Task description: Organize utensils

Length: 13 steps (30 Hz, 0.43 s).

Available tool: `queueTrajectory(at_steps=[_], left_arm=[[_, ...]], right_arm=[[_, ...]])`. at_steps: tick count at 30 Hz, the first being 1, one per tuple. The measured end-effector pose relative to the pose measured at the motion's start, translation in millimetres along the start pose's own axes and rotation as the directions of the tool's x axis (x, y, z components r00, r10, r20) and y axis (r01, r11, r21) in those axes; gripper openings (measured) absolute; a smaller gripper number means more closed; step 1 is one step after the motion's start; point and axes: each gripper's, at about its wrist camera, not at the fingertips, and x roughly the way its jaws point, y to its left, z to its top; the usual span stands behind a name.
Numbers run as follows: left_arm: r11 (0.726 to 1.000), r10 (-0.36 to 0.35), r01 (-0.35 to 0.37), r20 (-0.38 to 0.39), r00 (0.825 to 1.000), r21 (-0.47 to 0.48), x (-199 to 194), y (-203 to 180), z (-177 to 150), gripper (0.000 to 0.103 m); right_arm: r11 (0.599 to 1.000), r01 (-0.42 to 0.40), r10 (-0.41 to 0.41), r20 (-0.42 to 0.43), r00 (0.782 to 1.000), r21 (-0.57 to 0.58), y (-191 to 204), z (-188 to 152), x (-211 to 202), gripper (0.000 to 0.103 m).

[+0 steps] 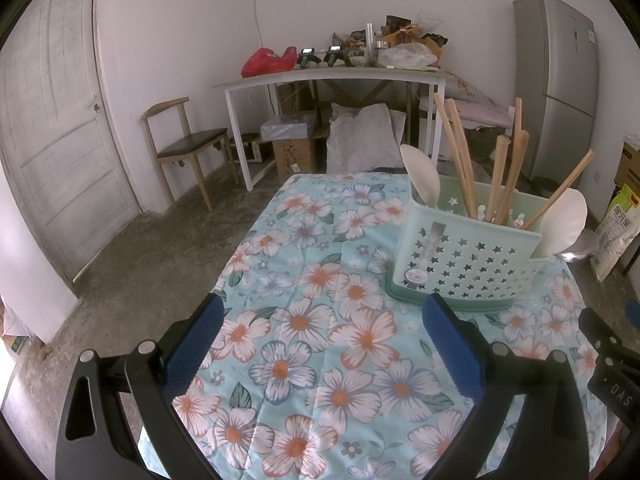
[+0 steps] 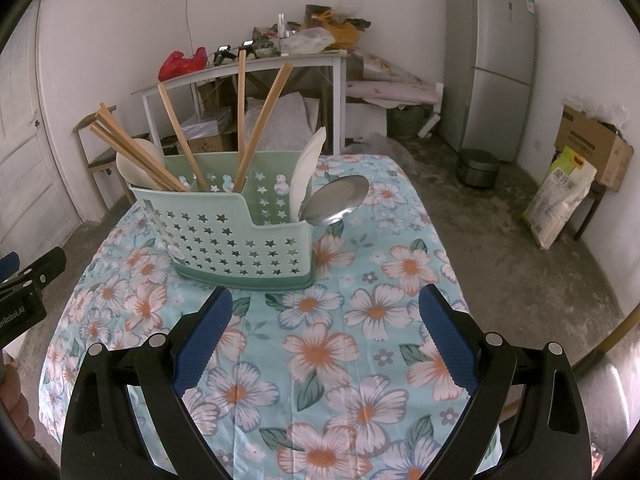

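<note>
Left wrist view. Basket (image 1: 468, 258), pale green with star-shaped holes, is seen standing on the flowered tablecloth (image 1: 320, 320) toward the far right of the table. Wooden chopsticks (image 1: 500, 176) are stood upright and leaning in its rear compartments; a white spoon (image 1: 420, 174) is lodged at the left end and a second white spoon (image 1: 564, 222) at the right end. The left gripper (image 1: 324, 328) is held low over the cloth, near the basket, its blue fingers (image 1: 196, 340) spread wide and nothing between them. No loose utensil is seen on the cloth.

Right wrist view. The same basket (image 2: 240, 236) is shown from the other side, with chopsticks (image 2: 244, 120) fanned out of it. A metal spoon (image 2: 336, 200) is rested bowl-up against the right end, beside a white spoon (image 2: 306, 172). The right gripper (image 2: 324, 320) is held apart from the basket, fingers (image 2: 448, 340) spread, empty.

Step in hand: the sorting is judged near or at its end, since every utensil in sight is already housed. Next move: if anything is called for, the metal spoon may need seating deeper, which would call for a pinch on its bowl or neck without tipping the basket.
</note>
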Motion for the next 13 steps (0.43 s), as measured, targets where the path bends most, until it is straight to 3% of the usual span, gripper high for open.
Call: queueTrajectory(at_steps=[13], left_arm=[[1.000, -0.002, 0.002, -0.001, 1.000, -0.002, 0.0, 0.5, 0.2, 0.097]], right_arm=[[1.000, -0.001, 0.001, -0.001, 1.000, 0.001, 0.5, -0.1, 0.0, 0.090]])
